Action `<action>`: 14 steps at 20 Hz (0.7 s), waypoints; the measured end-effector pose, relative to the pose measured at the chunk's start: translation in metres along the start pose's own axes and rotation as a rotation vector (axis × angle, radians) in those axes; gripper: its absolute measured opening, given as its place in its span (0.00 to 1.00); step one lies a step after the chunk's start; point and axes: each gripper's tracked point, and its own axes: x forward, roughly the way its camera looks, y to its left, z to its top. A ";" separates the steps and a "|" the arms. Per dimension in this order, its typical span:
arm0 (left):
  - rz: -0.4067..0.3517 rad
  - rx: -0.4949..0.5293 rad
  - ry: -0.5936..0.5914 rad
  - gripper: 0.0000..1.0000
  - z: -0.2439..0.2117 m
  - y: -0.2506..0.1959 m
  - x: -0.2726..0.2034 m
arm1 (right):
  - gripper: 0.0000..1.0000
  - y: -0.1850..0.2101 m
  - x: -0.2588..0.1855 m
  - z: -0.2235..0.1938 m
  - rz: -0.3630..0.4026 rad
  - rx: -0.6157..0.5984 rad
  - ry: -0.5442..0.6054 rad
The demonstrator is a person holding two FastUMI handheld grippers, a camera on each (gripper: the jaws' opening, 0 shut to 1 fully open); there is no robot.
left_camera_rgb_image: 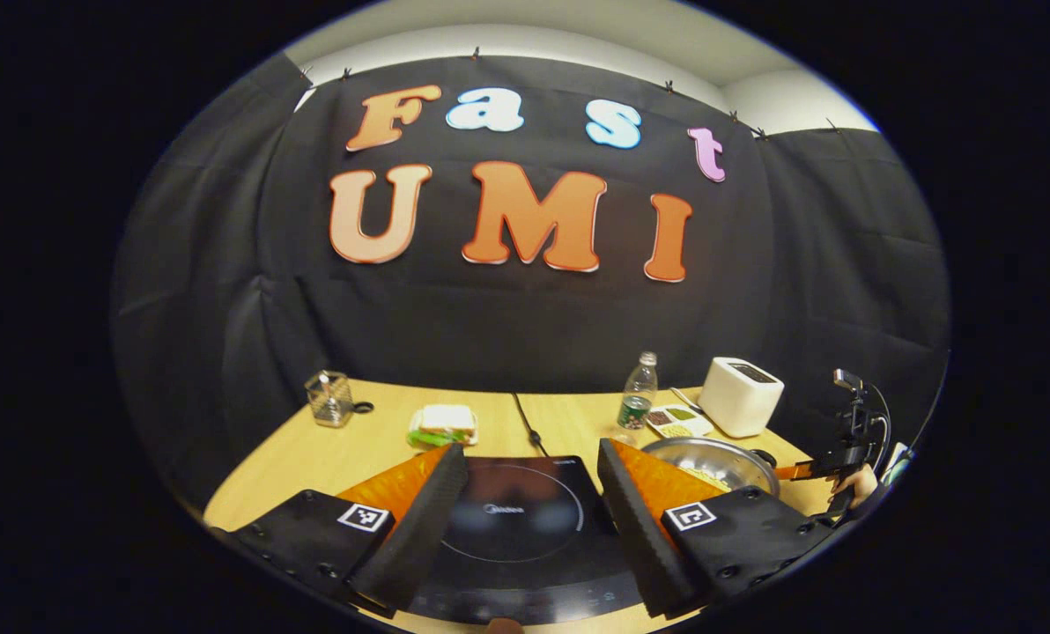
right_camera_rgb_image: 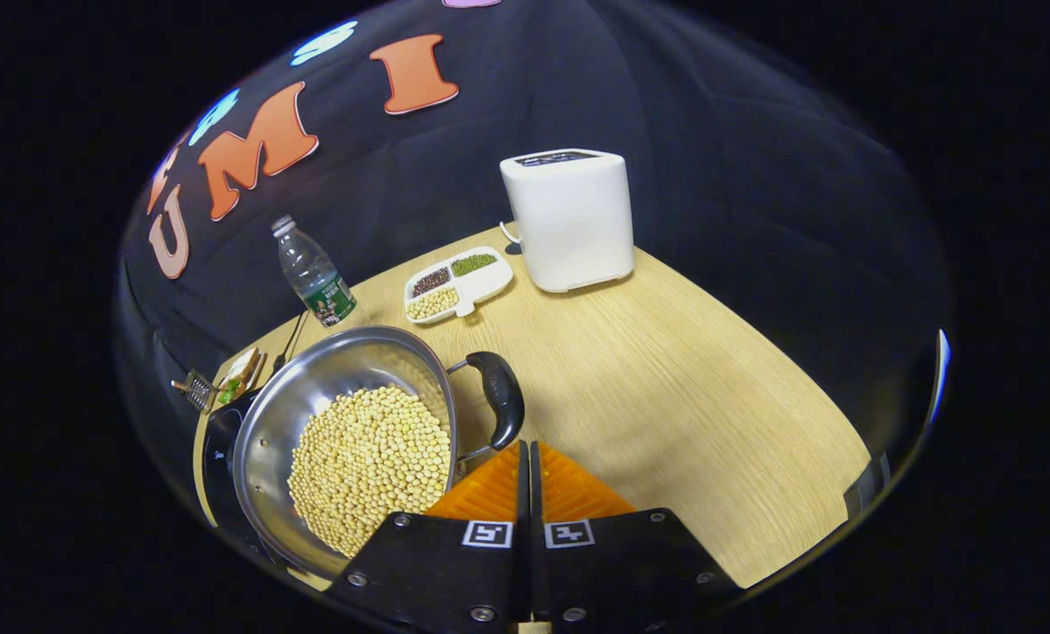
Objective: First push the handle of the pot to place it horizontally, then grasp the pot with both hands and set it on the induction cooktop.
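So in the right gripper view our right tongs (right_camera_rgb_image: pixel 525 467) are pressed fully together with nothing between the fingers, and the tips sit right at the near end of the pot's black handle (right_camera_rgb_image: pixel 500 394), touching it or close to it; we can't quite tell. The pot (right_camera_rgb_image: pixel 265 431) is a shiny steel one loaded with what look like soybeans (right_camera_rgb_image: pixel 368 462), so we'd guess it's heavy, stiff and slick on the walls, and tilting it would spill the load. Best holds are probably the handle on one side and the rim on the other, kept level.

In the left gripper view our left tongs (left_camera_rgb_image: pixel 532 493) are spread wide, holding nothing, hovering over the induction cooktop (left_camera_rgb_image: pixel 516 515) at the near edge of the tabletop (left_camera_rgb_image: pixel 569 418). The pot sits just beside the cooktop on its right. Farther back, toward the far edge, stand a water bottle (left_camera_rgb_image: pixel 638 392), a divided dish (left_camera_rgb_image: pixel 676 420) and a white toaster (left_camera_rgb_image: pixel 740 396).
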 end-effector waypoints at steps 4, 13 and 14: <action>-0.044 -0.017 0.071 0.98 -0.048 -0.036 0.030 | 0.00 -0.003 -0.020 0.004 0.029 -0.027 -0.042; -0.060 0.007 0.188 0.99 -0.118 -0.081 0.092 | 0.14 0.012 -0.039 0.021 0.128 -0.067 -0.110; -0.057 0.009 0.205 0.99 -0.125 -0.082 0.098 | 0.24 0.015 -0.036 0.023 0.137 -0.073 -0.115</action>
